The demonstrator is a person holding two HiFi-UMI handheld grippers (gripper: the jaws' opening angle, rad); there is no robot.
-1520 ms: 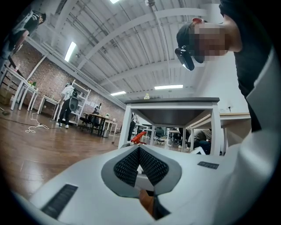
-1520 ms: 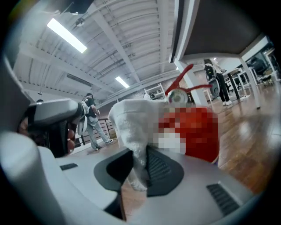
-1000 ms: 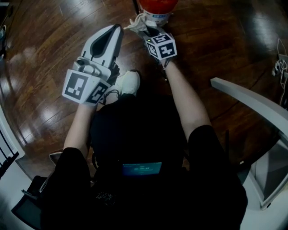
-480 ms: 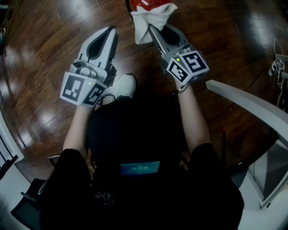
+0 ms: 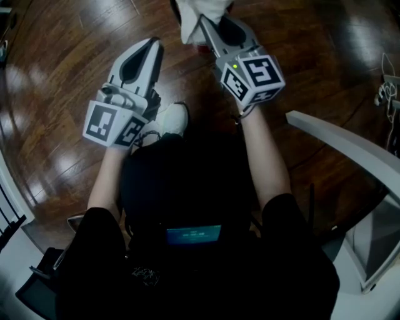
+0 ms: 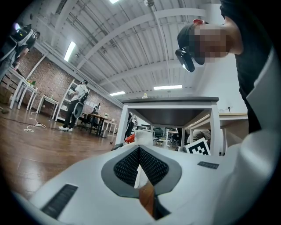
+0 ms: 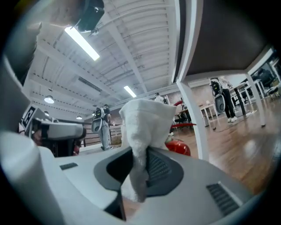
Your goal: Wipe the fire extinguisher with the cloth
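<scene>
1. The right tool is clamped on a white cloth. The cloth is pinched between the ribbed pads, bunches up above the tips, and a short tail of it hangs below them.
2. In the head view the right tool reaches forward to the top edge of the frame, and the cloth covers almost everything beyond its tips.
3. The red fire extinguisher lies low on the wooden floor just past the cloth in the right gripper view. From the head view only a sliver of red shows beneath the cloth, so I cannot tell whether cloth and extinguisher touch.
4. The left tool has its jaws together, with nothing between them. It is held to the left of the right tool and apart from it, away from both cloth and extinguisher.
5. A white shoe rests on the floor just beside the left tool's body, between the person's forearms.
6. A white table leg stands upright just behind the extinguisher.
</scene>
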